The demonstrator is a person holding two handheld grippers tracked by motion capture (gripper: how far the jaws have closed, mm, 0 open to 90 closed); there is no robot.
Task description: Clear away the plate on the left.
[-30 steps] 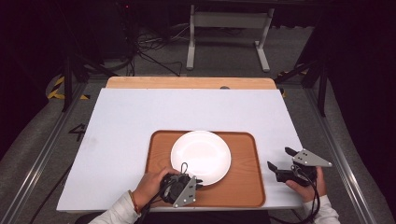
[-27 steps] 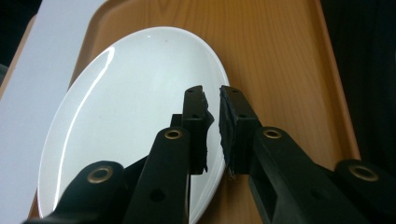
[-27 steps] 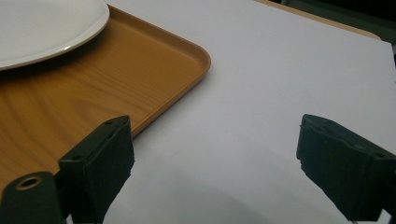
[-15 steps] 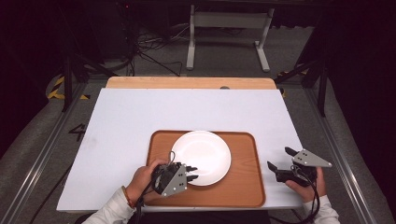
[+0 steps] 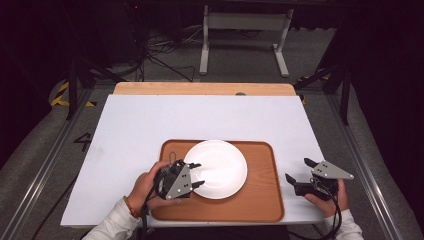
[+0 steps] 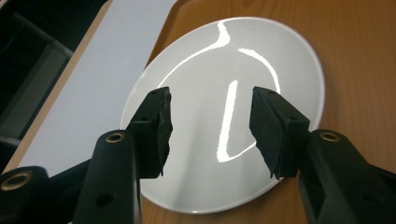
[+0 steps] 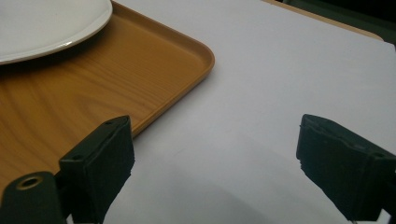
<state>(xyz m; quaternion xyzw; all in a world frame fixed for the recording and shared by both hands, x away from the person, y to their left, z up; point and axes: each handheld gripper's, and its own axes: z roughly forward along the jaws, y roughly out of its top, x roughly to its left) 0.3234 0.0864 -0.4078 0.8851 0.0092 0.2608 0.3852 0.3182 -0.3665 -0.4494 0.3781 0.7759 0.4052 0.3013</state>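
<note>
Early stage of a plate pickup, by the look of it: white plate (image 5: 216, 169) lying flat at the middle of a wooden tray (image 5: 265, 200), itself at the near edge of a white surface (image 5: 150, 125). Left claw (image 5: 197, 174) poised over the plate's left rim, jaws parted about halfway and gripping nothing; from the left gripper view, both pads (image 6: 156, 126) hanging above the glossy face of the plate (image 6: 205, 84), with no contact to be made out. Right claw (image 5: 299, 170) resting well apart, off the tray's right edge on bare surface, jaws spread wide and empty.

Done so far, judging from the layout: approach to the plate only. Left to do: closing on the rim, then a lift or a shift, with the destination not readable from the scene.

Hard to tell: whether the lower jaw of the left claw sits under the rim or merely beside it, the rim's near edge being masked by the jaws. Plate (image 7: 46, 23) cut off at the top left of the right gripper view, along with most of the tray (image 7: 93, 84). Person's hand (image 5: 145, 187) partly covered by the claw body; forearms cropped at the bottom of the high view. Floor and stands beyond the surface lost in shadow.
</note>
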